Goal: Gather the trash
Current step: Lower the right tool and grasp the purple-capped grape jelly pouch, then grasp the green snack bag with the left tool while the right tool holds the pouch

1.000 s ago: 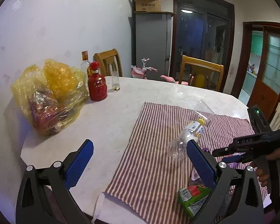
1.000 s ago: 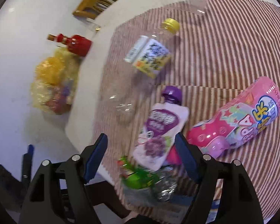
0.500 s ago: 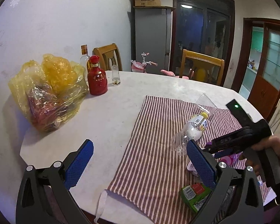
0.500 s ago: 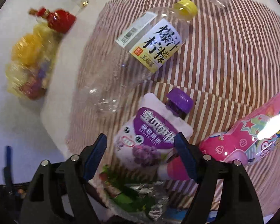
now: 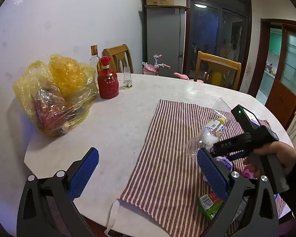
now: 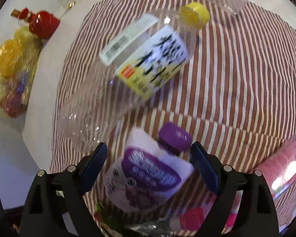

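We see a round white table (image 5: 128, 122) mid-frame, striped cloth (image 5: 167, 158) lower right, our left gripper (image 5: 148, 169) spread wide over it, our right gripper (image 6: 150, 158) wide open around the purple pouch (image 6: 148, 173), clear bottle (image 6: 128, 75) just above, yellow bag (image 5: 55, 92) left, wooden chairs (image 5: 217, 67) behind.

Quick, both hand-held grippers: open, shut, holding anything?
Left hand-held gripper: open, holding nothing.
Right hand-held gripper: open, straddling the purple pouch, not gripping it.
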### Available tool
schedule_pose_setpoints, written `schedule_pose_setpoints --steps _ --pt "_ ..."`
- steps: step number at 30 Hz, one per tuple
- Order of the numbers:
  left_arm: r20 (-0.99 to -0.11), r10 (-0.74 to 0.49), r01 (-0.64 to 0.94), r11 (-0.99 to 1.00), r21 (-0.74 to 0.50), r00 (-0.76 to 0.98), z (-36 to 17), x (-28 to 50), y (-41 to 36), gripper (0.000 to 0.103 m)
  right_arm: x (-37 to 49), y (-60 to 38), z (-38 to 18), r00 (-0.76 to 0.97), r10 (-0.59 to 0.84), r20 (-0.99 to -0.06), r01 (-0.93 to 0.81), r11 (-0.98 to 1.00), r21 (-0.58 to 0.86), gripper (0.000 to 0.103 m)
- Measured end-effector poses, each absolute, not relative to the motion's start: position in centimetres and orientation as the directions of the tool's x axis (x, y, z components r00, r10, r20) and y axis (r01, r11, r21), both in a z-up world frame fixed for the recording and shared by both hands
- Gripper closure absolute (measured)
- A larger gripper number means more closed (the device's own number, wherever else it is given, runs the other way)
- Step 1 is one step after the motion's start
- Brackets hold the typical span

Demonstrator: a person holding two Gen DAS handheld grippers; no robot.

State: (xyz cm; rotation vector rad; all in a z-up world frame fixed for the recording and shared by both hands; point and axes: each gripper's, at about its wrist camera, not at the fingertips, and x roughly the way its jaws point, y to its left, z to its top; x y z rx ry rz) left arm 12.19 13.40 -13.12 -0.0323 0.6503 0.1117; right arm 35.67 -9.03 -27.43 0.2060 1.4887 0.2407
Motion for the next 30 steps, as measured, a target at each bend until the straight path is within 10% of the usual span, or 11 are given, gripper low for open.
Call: schedule_pose_setpoints --steps 9,23,30 --pt "-0.611 0.1 -0.121 0.993 0.006 0.785 -13.4 12.5 13.8 0.006 36.9 -6.8 -27.1 0.112 0.146 -0.983 -0.114 0.984 0.133 0.069" --pt "-0.62 0.073 -0.077 0.997 0.02 0.782 -13.6 12.2 13.2 0.006 32.9 -12.8 -21.1 0.286 0.253 -0.924 -0.112 0.967 0.23 0.07" --pt "-0.671 -0.151 0.277 0.957 0.085 0.726 -16.0 10.5 7.8 0.006 31.8 -16.5 -18.7 0.388 0.262 -0.883 -0.062 0.964 0.259 0.07"
